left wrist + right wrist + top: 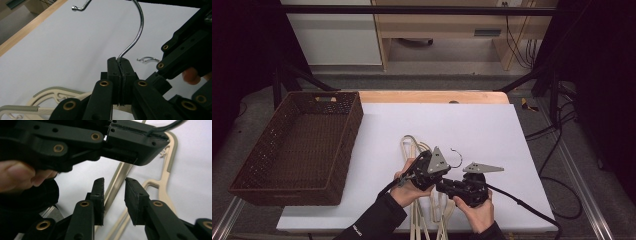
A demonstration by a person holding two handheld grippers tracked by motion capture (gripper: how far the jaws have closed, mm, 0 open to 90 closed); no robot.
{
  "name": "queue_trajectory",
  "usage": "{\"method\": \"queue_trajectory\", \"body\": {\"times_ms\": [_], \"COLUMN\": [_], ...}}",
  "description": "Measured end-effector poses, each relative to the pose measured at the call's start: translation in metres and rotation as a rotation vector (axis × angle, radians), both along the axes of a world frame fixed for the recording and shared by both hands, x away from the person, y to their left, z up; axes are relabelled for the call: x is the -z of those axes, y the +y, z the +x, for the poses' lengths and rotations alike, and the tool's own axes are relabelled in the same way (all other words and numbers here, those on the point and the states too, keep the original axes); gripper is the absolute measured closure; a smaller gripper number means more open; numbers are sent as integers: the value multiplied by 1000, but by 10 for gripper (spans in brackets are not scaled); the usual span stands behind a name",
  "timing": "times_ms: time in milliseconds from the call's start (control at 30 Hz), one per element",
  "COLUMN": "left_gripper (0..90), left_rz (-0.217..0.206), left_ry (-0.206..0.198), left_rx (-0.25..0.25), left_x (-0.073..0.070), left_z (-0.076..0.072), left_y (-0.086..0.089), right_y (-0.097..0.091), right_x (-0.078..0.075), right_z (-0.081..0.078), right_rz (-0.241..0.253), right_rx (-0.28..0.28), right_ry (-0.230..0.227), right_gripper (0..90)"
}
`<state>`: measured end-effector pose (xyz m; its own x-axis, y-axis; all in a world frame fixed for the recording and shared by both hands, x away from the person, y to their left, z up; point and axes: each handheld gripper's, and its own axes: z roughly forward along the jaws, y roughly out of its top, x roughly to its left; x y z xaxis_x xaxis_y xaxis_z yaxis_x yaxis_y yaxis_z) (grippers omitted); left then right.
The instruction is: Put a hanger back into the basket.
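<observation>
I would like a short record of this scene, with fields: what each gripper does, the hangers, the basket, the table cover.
left gripper: shut on the metal hook of a cream hanger, at the base of the hook
right gripper: open, jaws apart with a bar of a cream hanger behind the gap, nothing pressed
hangers: a bunch of cream hangers lying at the near edge of the table, hooks pointing away from the person
basket: brown woven, at the left side
table cover: white sheet
</observation>
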<state>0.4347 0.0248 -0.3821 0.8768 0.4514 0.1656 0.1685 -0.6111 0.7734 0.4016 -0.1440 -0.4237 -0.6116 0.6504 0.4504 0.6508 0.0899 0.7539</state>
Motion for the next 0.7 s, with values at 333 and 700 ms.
{"method": "queue_trajectory", "body": {"times_ms": [333, 700], "left_gripper": [725, 279], "left_rz": [-94, -207], "left_ry": [27, 21], "left_rx": [-13, -32], "left_x": [-12, -53], "left_z": [3, -10], "left_y": [17, 95], "right_y": [0, -12], "right_x": [-3, -19], "right_z": [4, 6], "right_rz": [32, 56], "right_rx": [0, -106], "right_ry": [62, 18], "right_gripper": [859, 866]}}
